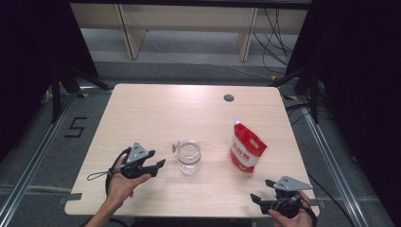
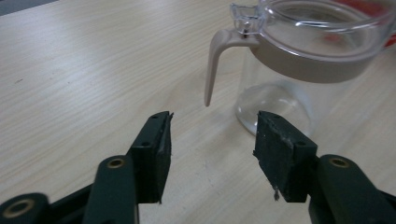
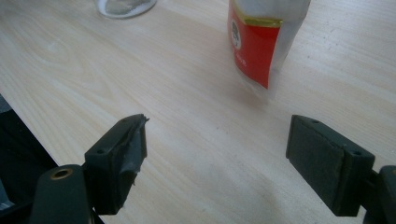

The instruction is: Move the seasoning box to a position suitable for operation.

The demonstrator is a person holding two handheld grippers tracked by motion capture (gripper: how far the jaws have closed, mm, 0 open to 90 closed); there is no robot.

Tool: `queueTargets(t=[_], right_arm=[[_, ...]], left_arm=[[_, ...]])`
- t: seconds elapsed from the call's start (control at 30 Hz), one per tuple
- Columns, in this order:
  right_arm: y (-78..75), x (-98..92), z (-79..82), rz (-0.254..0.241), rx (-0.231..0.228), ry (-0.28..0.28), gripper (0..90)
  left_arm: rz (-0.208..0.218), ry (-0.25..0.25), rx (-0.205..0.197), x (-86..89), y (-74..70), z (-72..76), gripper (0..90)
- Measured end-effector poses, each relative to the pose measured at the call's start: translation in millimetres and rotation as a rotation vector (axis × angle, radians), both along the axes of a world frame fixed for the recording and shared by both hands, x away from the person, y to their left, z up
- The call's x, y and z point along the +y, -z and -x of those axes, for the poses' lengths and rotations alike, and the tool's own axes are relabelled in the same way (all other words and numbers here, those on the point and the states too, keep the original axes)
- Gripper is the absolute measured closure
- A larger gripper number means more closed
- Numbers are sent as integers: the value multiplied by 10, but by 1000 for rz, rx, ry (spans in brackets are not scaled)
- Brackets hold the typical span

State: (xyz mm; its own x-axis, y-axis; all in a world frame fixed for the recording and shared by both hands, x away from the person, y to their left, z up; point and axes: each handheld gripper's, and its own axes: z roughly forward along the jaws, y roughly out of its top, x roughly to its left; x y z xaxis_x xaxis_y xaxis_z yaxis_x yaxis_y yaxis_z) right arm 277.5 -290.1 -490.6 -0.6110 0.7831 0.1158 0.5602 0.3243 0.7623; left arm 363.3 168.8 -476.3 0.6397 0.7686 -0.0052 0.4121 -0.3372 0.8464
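- high view: a light wooden table (image 1: 142, 113) holds a clear glass jar (image 1: 189, 157) near the middle of its front half, with a small handle at its upper left rim.
- high view: a red and white pouch (image 1: 247, 147) stands upright to the right of the glass jar, well apart from it.
- high view: the left gripper (image 1: 155, 160), in the person's left hand (image 1: 124, 182), sits just left of the glass jar with its jaws pointed toward it; the jaw tips are near the glass but not touching.
- high view: the right gripper (image 1: 264, 190), in the right hand (image 1: 288, 215), rests near the table's front right edge, in front of the pouch and apart from it.
- high view: a small dark round hole (image 1: 229, 98) is set in the tabletop toward the far side.
- left gripper view: the two black jaws stand partly apart with bare wood between them, gripping nothing; the glass jar (image 2: 299, 70) stands just ahead to the right, its beige collar and handle (image 2: 219, 56) hanging down above the gap.
- left gripper view: the pads do not touch the jar.
- right gripper view: the jaws are spread wide and released over bare wood; the pouch (image 3: 257, 42) stands ahead between them, well clear, and the base of the glass jar (image 3: 123, 5) shows at the top left.
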Motion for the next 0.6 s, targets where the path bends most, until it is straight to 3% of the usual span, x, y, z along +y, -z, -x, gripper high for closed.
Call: queueTargets(t=[0.17,0.23,0.27,0.33,0.37,0.47,0.5,0.53,0.6], right_arm=[[5,12,-12,5,-1,-16,221],[7,11,-13,5,-1,-15,221],[-1,5,-12,9,3,-17,221],[-2,2,-14,16,0,-14,222],[4,-9,-28,30,-16,-9,221],[8,-8,-24,16,-7,-10,222],[1,-13,-22,22,-12,-6,222],[6,-12,-26,12,-10,-11,222],[12,-13,-38,23,-16,-25,221]], left_arm=[[-24,6,0,-112,2,-130,534],[-56,7,-30,-175,-7,-180,539],[-28,-8,-22,-209,3,-193,543],[-53,12,-27,-199,-4,-220,548],[-48,6,-20,-238,16,-246,556],[-52,15,-22,-263,34,-278,565],[-30,4,-25,-292,47,-288,573],[-63,17,-26,-286,41,-303,579],[-61,10,-31,-311,56,-330,584]])
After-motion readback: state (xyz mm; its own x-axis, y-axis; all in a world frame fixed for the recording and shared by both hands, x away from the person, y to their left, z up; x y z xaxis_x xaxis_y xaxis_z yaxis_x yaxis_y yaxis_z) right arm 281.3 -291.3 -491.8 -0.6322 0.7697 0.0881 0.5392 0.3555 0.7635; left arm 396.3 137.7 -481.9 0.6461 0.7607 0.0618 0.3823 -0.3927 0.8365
